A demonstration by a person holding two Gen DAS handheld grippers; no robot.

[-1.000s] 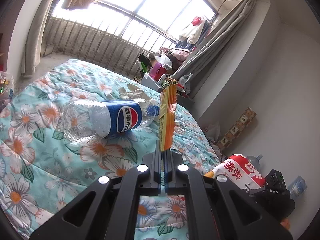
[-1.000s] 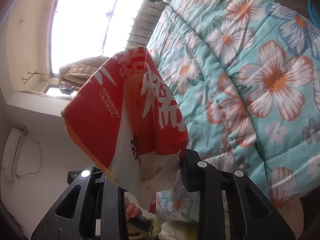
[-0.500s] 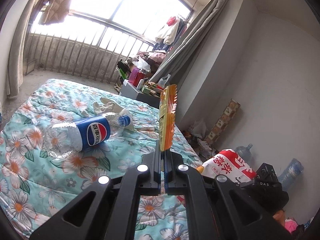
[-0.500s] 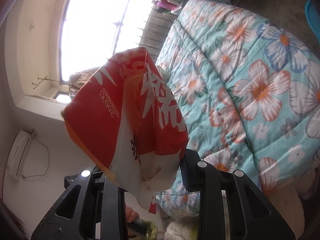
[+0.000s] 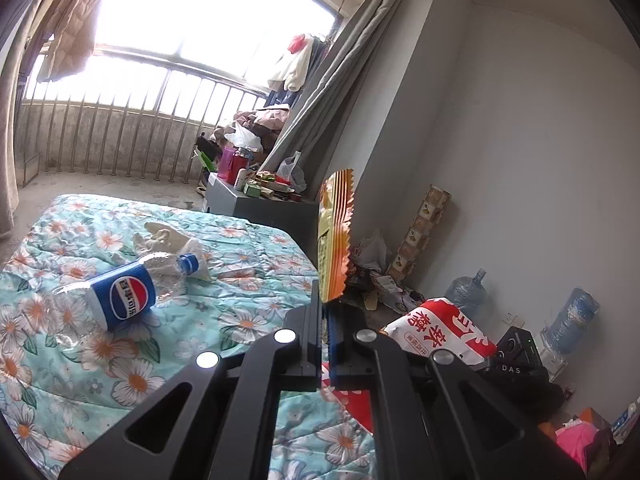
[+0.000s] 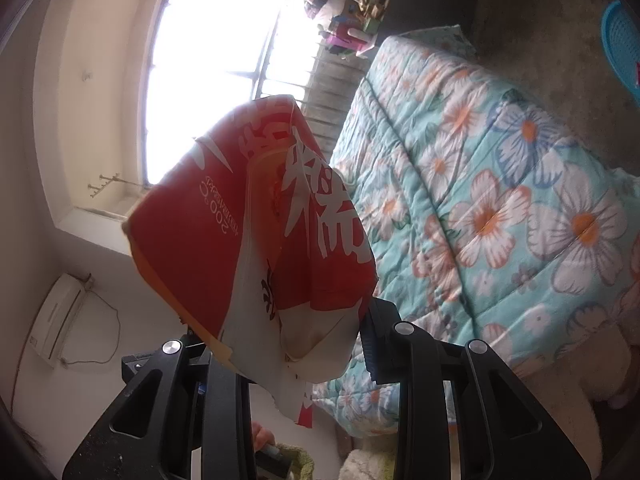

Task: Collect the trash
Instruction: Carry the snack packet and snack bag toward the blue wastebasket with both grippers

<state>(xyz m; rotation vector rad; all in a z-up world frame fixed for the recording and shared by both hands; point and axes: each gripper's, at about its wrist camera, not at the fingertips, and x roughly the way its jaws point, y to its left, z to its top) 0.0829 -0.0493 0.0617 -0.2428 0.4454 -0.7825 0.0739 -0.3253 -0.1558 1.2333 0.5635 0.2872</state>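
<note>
Lifted further off the bed since the earlier frames, the left gripper [image 5: 325,312] now looks across the room rather than down at the quilt, and the Pepsi bottle [image 5: 120,296] has slid lower and to the left in its view. Its fingers are pressed together on the bottom edge of a thin foil snack wrapper [image 5: 335,232], orange and yellow-green with crimped, serrated ends. The wrapper stands upright, edge-on to the camera, its long axis running straight up from the fingertips.

The bottle is clear, crumpled plastic with a blue label and blue cap. It lies on its side on the floral quilt [image 5: 200,320], cap pointing away toward the window, long axis running diagonally from lower left to upper right. A pale crumpled rag [image 5: 160,238] lies just beyond the cap.

The right gripper [image 6: 298,344] holds a large red-and-white snack bag [image 6: 256,240], glossy and puffed, printed with white characters. The bag's torn white lower end sits between the fingers, which stand fairly wide apart around its bulk; the left finger is partly hidden behind it. The bag rises up and to the left from the fingers. In the left wrist view the same bag [image 5: 440,332] shows beside the bed's edge, over a floor cluttered with bags and water jugs [image 5: 466,292].
</note>
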